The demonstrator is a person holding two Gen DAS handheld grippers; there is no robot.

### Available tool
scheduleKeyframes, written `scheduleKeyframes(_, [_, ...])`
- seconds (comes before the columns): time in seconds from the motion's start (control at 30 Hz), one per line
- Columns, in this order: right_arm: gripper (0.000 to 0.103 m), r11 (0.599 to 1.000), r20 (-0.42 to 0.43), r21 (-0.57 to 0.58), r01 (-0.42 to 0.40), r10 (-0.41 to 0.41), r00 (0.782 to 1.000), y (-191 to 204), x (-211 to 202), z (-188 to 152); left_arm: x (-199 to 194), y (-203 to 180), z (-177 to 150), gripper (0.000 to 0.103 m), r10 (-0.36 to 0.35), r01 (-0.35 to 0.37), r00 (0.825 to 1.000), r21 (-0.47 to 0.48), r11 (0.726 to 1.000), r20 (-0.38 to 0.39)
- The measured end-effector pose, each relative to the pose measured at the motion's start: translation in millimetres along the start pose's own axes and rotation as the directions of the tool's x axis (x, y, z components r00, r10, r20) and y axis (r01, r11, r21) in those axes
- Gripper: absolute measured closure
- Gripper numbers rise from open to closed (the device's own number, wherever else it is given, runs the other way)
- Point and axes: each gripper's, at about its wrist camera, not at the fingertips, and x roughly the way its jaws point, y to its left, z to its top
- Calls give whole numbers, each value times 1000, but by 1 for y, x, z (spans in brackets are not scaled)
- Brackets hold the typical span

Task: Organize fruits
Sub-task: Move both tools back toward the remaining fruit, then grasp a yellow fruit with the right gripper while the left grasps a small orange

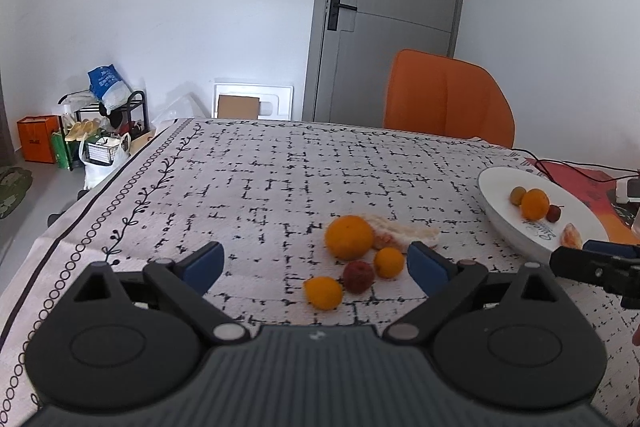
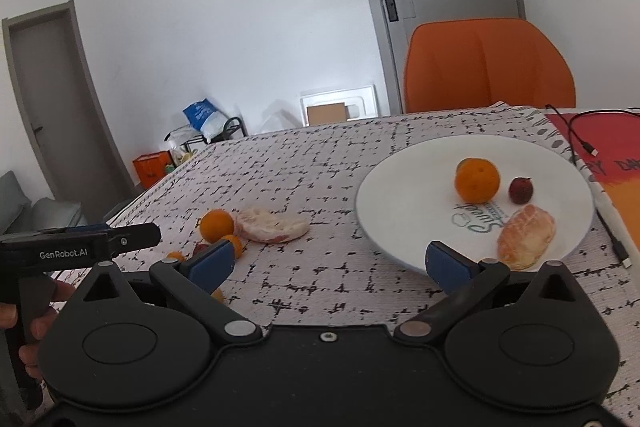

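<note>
Between the left gripper (image 1: 316, 267) fingers — loose fruits (image 1: 352, 263).

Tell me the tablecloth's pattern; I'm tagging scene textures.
The tablecloth is off-white with a broken black grid and a vine-and-circle border, clearest in the left wrist view.

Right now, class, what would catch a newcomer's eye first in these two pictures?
The bright orange chair behind the table's far edge, then the white plate on the right holding an orange and a peeled citrus segment. Left of it, loose fruit sits on the patterned tablecloth around a large orange.
</note>
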Motion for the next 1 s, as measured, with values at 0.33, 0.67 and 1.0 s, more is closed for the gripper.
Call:
scheduleKeyframes(0.33, [1,998,-47,-50,-45,42,998,26,17,-4,-5,17,-7,7,-2,2,1000,10,1000,12])
scheduleKeyframes(0.67, [28,990,-138,-76,-118,107,985,51,43,-11,-1,32,-13,12,-30,30,1000,2,1000,2])
scheduleKeyframes(1.0, [80,982,-199,-121,-144,118,973,71,59,-19,12,32,-16,25,-65,64,998,-9,998,-25])
